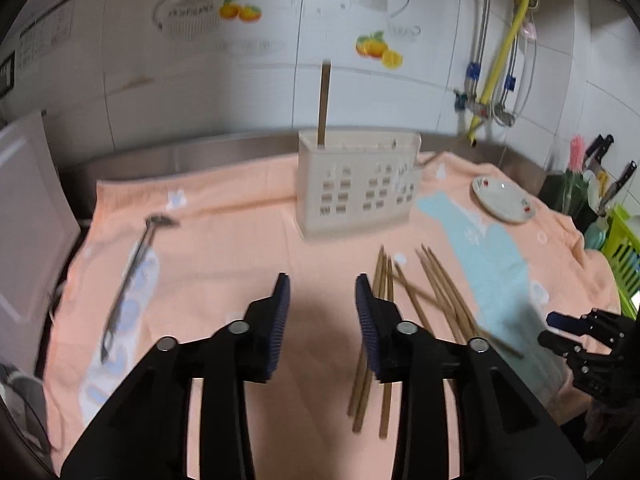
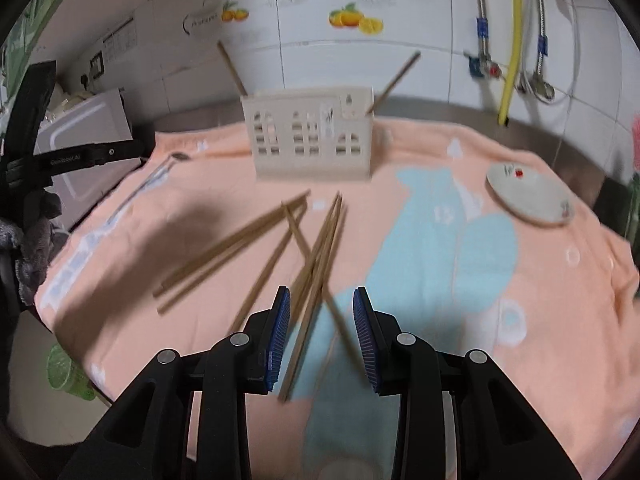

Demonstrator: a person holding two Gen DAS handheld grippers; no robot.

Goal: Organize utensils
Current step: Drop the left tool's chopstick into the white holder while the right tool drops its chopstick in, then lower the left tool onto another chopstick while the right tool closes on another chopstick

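Observation:
A cream slotted utensil holder (image 1: 356, 184) (image 2: 310, 138) stands at the back of the peach towel (image 1: 240, 264) (image 2: 540, 320). One chopstick (image 1: 323, 104) stands in it in the left wrist view; two chopsticks (image 2: 394, 80) lean in it in the right wrist view. Several loose wooden chopsticks (image 1: 432, 296) (image 2: 256, 248) lie on the towel. A metal spoon (image 1: 132, 272) (image 2: 156, 176) lies at the left. My left gripper (image 1: 322, 292) is open and empty above the towel, left of the chopsticks. My right gripper (image 2: 321, 308) is open over the chopstick ends and also shows in the left wrist view (image 1: 560, 330).
A white plate (image 1: 503, 199) (image 2: 528, 196) sits on the towel at the right. A white appliance (image 1: 28, 220) (image 2: 86, 136) stands at the left. Knives (image 1: 616, 184) and a green basket (image 1: 624, 256) are at the far right. Pipes (image 1: 500, 52) run down the tiled wall.

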